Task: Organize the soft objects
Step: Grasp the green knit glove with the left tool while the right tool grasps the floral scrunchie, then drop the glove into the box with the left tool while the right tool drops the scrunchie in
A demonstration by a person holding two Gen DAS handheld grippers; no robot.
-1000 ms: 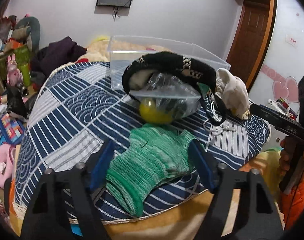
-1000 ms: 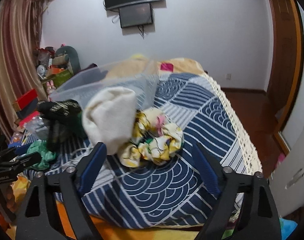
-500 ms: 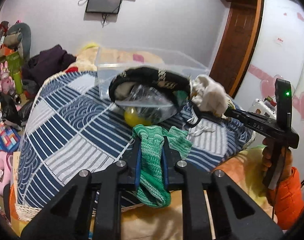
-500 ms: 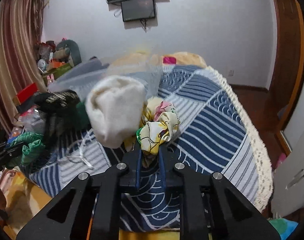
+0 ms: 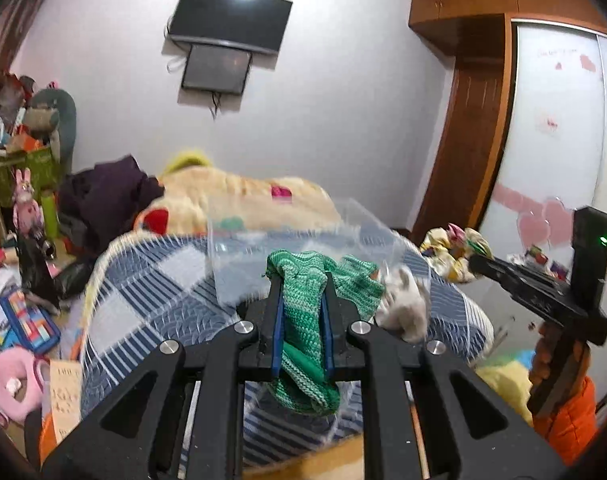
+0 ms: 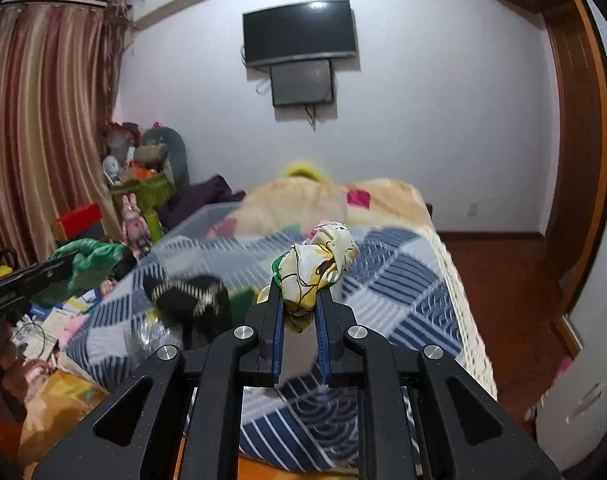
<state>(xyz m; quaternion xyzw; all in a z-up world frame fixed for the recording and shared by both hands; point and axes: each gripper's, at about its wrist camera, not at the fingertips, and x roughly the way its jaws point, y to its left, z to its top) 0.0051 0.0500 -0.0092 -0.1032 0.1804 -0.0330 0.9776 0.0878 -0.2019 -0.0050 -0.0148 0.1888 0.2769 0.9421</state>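
green ribbed knit (image 5: 303, 312) clenched in left tongs (image 5: 302, 300), silky floral scrunchie (image 6: 317, 264) in right tongs (image 6: 297, 300)

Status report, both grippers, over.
Left gripper shut on green knit sock, lifted. Right gripper shut on floral scrunchie, lifted. Clear plastic bin ahead on bed; nothing blocking.

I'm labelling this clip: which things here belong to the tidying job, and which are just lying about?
Part of the job:
- green knit sock in left gripper
- floral scrunchie in right gripper
- clear plastic bin
- cream sock
- black headband

Lying about:
- wall TV
- pink bunny toy
- purple clothes pile
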